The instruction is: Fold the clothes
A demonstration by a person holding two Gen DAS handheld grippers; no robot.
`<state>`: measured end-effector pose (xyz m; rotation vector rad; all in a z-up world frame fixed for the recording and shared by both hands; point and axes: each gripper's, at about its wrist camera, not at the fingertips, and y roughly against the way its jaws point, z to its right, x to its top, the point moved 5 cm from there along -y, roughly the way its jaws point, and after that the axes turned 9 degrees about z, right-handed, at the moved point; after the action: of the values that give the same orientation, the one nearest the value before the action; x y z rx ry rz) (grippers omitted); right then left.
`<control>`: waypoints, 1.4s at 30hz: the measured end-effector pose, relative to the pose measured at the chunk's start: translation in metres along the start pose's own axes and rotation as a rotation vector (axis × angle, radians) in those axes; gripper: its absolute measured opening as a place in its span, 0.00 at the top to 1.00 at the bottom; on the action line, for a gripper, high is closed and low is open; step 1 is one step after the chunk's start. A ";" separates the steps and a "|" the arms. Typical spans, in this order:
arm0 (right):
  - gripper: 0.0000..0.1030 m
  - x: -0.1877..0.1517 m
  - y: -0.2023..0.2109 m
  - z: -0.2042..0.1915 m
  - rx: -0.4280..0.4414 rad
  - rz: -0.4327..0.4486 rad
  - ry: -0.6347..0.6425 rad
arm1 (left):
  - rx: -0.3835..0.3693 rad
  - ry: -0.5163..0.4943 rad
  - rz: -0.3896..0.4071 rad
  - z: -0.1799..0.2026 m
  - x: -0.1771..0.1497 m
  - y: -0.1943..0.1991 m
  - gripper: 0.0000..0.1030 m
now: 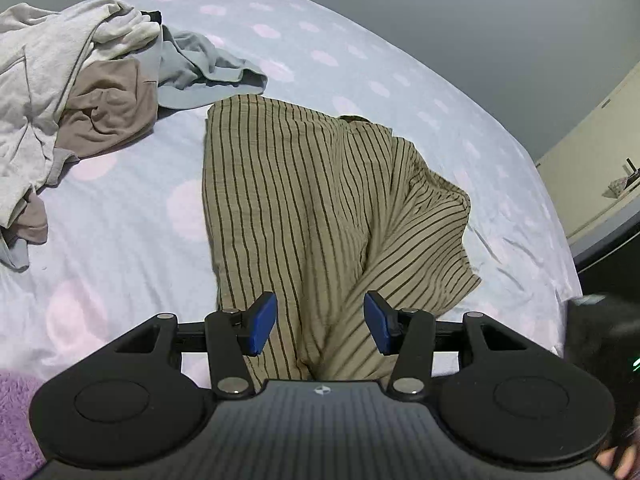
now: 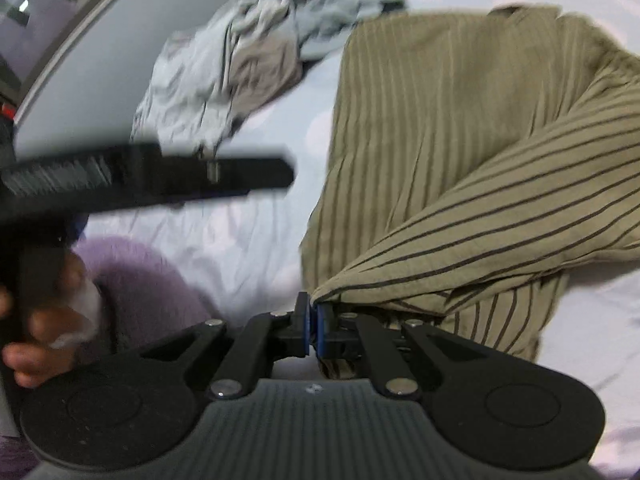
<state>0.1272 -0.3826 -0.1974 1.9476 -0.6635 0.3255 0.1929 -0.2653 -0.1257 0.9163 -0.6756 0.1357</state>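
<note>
Olive-tan striped cotton garment (image 1: 304,200) lying on dotted pale-blue bed (image 1: 120,220) | right hand-held gripper (image 2: 313,322) pinching its corner, folding flap across | left hand-held gripper (image 1: 320,322) hovering spread | next: laying flap flat, edges aligning | unfolded pile (image 1: 60,100) waiting nearby

It was a home bedroom: a bed (image 1: 360,52) under a pale dotted sheet, with loose clothes (image 1: 80,80) heaped at far left.
</note>
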 end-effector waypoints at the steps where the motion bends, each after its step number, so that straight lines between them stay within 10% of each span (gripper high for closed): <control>1: 0.96 -0.006 -0.007 -0.001 -0.009 -0.018 0.006 | 0.000 0.001 -0.001 0.000 0.000 0.000 0.55; 11: 0.90 -0.034 -0.037 0.017 -0.041 -0.066 -0.013 | 0.038 -0.015 -0.019 0.003 -0.005 -0.008 0.54; 14: 0.75 -0.032 -0.028 0.016 -0.016 -0.052 -0.007 | 0.054 -0.033 -0.018 0.005 -0.005 -0.011 0.54; 16: 0.60 -0.028 -0.012 0.012 -0.004 -0.036 0.017 | 0.062 -0.048 -0.019 0.007 -0.004 -0.013 0.54; 24: 0.52 -0.016 0.064 0.030 -0.061 0.050 0.108 | 0.092 -0.108 -0.023 0.012 0.003 -0.024 0.53; 42: 0.54 0.003 0.107 0.172 -0.516 0.051 0.627 | 0.187 -0.262 -0.072 -0.004 0.048 -0.093 0.54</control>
<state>0.0571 -0.5728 -0.1952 1.2394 -0.3335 0.6863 0.2681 -0.3277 -0.1627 1.1494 -0.8819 0.0136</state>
